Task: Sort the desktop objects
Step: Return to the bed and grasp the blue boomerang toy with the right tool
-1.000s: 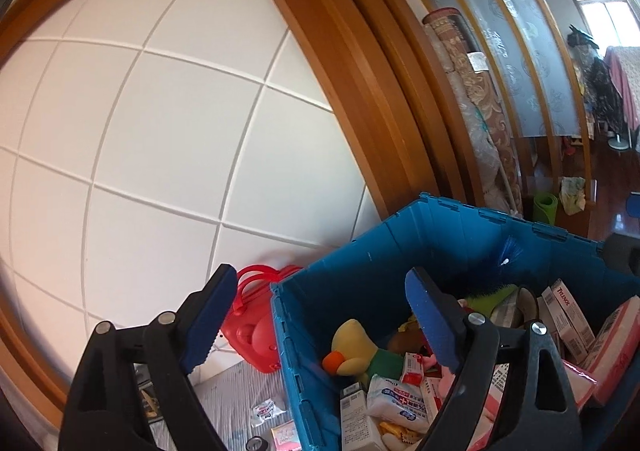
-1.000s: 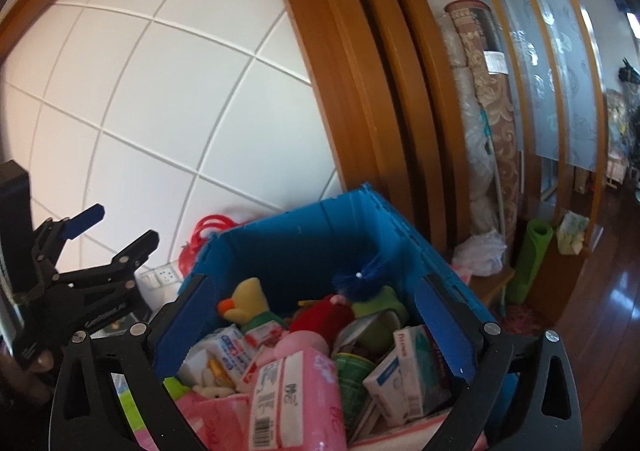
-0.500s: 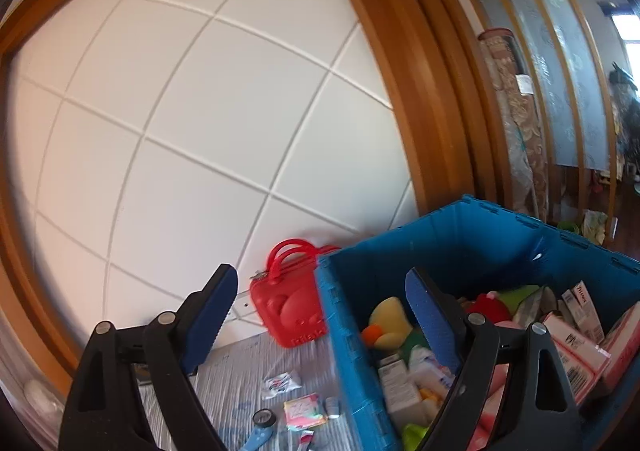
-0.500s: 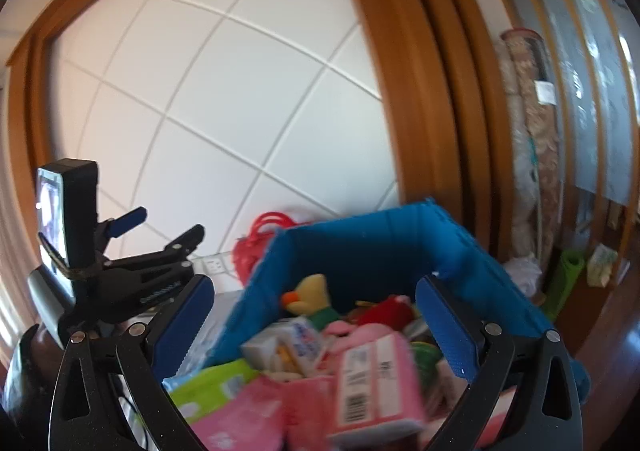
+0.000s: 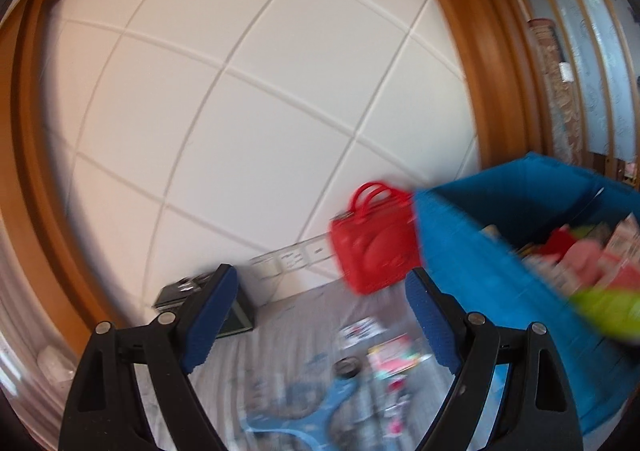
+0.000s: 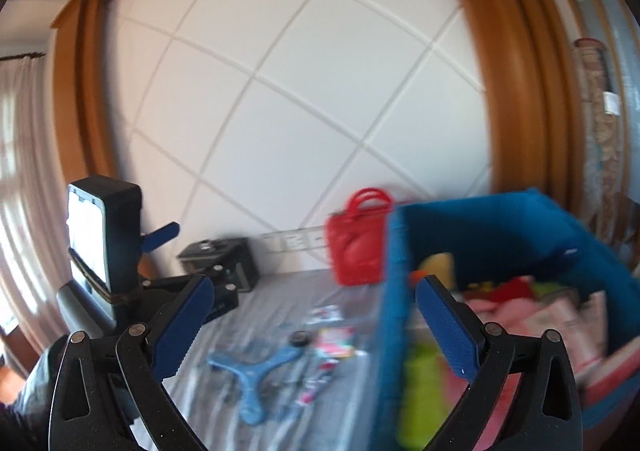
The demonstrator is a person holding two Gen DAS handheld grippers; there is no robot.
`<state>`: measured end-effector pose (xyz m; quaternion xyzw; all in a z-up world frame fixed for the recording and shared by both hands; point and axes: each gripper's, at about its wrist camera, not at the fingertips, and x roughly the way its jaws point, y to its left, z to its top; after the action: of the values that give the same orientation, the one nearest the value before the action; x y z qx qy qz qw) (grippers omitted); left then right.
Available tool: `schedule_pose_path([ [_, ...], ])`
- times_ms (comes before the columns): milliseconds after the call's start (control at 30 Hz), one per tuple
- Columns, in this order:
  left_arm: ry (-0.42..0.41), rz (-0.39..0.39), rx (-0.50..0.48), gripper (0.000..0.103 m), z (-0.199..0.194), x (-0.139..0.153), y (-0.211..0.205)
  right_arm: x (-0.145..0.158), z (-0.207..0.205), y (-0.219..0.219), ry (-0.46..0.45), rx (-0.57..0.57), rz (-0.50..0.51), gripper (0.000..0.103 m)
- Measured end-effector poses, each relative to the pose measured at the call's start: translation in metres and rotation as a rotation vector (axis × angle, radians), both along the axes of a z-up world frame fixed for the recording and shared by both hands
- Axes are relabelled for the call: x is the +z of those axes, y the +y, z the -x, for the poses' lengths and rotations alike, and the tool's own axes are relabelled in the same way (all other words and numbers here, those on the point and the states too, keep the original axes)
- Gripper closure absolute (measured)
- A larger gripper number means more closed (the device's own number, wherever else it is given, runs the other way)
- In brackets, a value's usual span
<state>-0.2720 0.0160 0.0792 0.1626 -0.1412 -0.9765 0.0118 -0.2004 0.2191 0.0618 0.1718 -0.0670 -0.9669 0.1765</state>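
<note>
Both views are blurred by motion. My left gripper [image 5: 320, 323] is open and empty, above a grey cloth-covered table [image 5: 280, 335]. A blue three-armed toy [image 5: 300, 415], a small black round thing [image 5: 347, 367] and small packets [image 5: 394, 351] lie on the cloth. A blue crate [image 5: 480, 271] full of toys and packets stands at the right. My right gripper [image 6: 316, 325] is open and empty, over the crate's left wall [image 6: 396, 311]. The blue toy [image 6: 260, 371] and packets [image 6: 334, 341] lie to its left.
A red toy handbag [image 5: 372, 247] stands against the white tiled wall beside the crate. A black box [image 5: 236, 315] sits at the wall on the left. The left gripper's body with its camera [image 6: 104, 247] shows at the left of the right wrist view.
Both grippers have swung left and tilted down: the crate has slid right in both views, and the table with the loose items has come into sight. Both stay open.
</note>
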Motion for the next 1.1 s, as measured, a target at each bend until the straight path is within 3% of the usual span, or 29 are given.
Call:
schedule_pose_path([
  [200,-0.048,0.046,0.088,0.017,0.009,-0.038,-0.091,-0.058,0.028,-0.093,-0.082,0.050,-0.056,0.000],
  [300,-0.111,0.021,0.154,0.017,0.019,-0.064,-0.144,-0.113,0.053,-0.131,-0.188,0.100,-0.105,0.000],
  [467,-0.176,0.006,0.249,0.017,0.027,-0.099,-0.205,-0.223,0.103,-0.190,-0.408,0.290,-0.149,0.001],
  [600,-0.225,-0.017,0.282,0.017,0.041,-0.118,-0.232,-0.302,0.149,-0.231,-0.573,0.345,-0.239,0.017],
  [700,-0.261,-0.065,0.291,0.017,0.053,-0.132,-0.248,-0.340,0.169,-0.250,-0.646,0.357,-0.293,0.020],
  [867,-0.322,-0.087,0.292,0.017,0.074,-0.162,-0.263,-0.388,0.196,-0.274,-0.700,0.382,-0.390,0.040],
  [1000,-0.362,-0.110,0.277,0.017,0.097,-0.185,-0.267,-0.385,0.195,-0.281,-0.627,0.383,-0.468,0.052],
  [1067,-0.384,-0.105,0.237,0.017,0.110,-0.198,-0.263,-0.386,0.192,-0.287,-0.587,0.387,-0.518,0.053],
  [1100,-0.400,-0.092,0.209,0.017,0.120,-0.207,-0.257,-0.388,0.191,-0.292,-0.561,0.391,-0.545,0.059],
])
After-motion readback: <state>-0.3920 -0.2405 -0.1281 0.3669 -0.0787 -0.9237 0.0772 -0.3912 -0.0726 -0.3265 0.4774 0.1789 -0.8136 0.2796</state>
